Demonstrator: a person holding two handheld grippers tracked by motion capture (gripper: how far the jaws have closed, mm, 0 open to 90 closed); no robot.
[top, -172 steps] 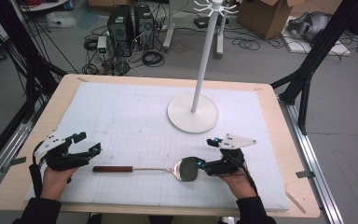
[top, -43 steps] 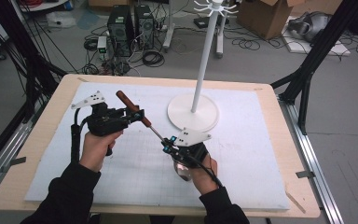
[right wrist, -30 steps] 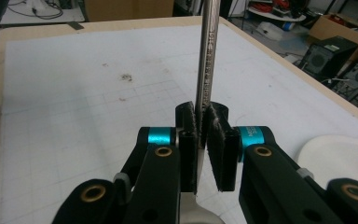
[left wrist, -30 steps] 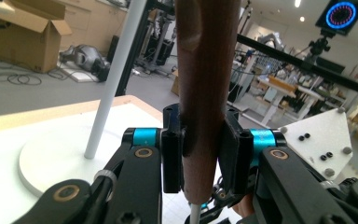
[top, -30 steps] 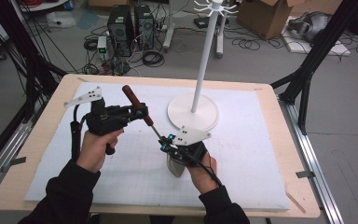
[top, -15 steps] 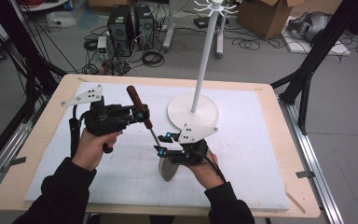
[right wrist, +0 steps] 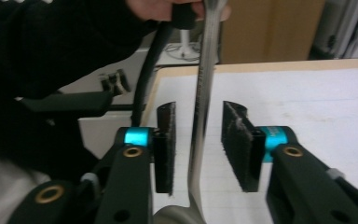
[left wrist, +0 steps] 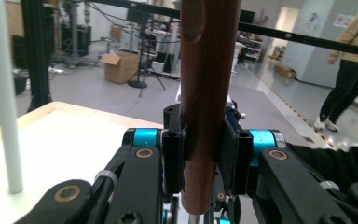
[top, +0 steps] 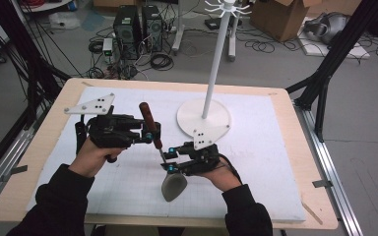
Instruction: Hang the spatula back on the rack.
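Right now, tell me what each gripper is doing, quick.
Left gripper: shut on the ladle's wooden handle.
Right gripper: open, with the ladle's metal stem passing between its jaws, gripped by neither.

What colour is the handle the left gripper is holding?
Dark reddish-brown wood handle, best in the left gripper view.

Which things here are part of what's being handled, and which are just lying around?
In use: spatula, left tool clamping its wooden handle, right tool open around the metal shaft, white hanging stand.
Lying about: computer towers, floor cables, cardboard box.
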